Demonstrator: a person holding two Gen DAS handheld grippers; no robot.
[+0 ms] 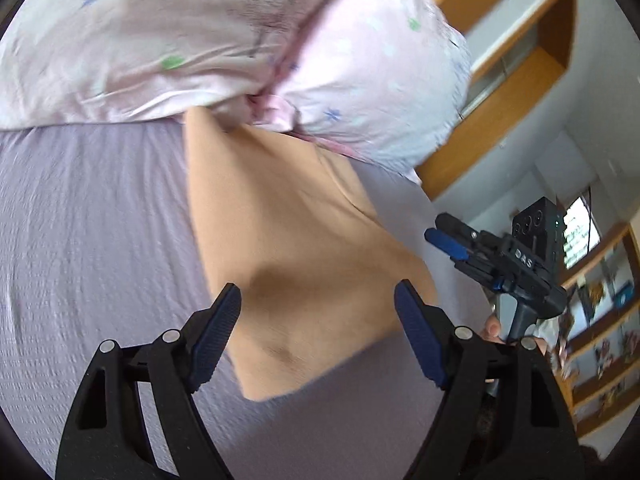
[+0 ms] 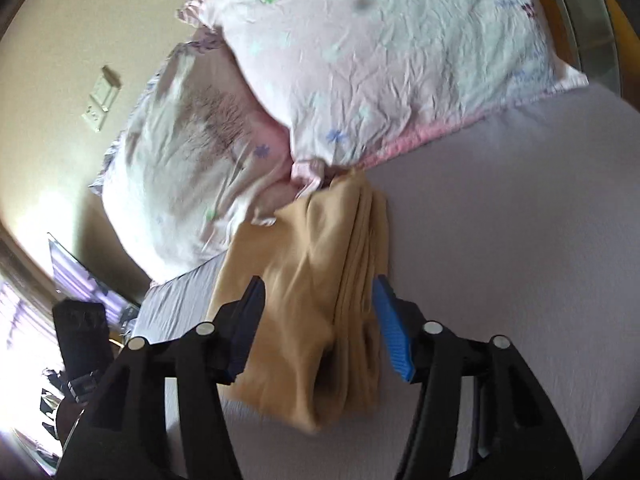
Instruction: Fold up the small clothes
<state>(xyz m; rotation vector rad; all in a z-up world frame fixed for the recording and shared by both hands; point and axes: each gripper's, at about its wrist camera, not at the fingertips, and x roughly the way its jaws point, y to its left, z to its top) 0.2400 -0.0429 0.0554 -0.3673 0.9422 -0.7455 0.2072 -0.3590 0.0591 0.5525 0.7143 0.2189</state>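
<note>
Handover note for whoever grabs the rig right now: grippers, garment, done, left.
Left gripper: open, empty, hovering over the near end of the orange garment.
Right gripper: open, empty, above the garment's layered edge.
Garment: lies on the lilac bedsheet, far end touching the floral pillows.
Done: it appears folded lengthwise into a long strip; stacked layers show in the right wrist view.
Left: probably another fold across its length, then flatten. Neither gripper is gripping, so re-grasp first.

Only readable text: "DAS" in white letters on the black body of the right gripper [image 1: 450,240], seen from the left wrist. Blue print on the pillow [image 2: 420,52] is too blurred to read.
</note>
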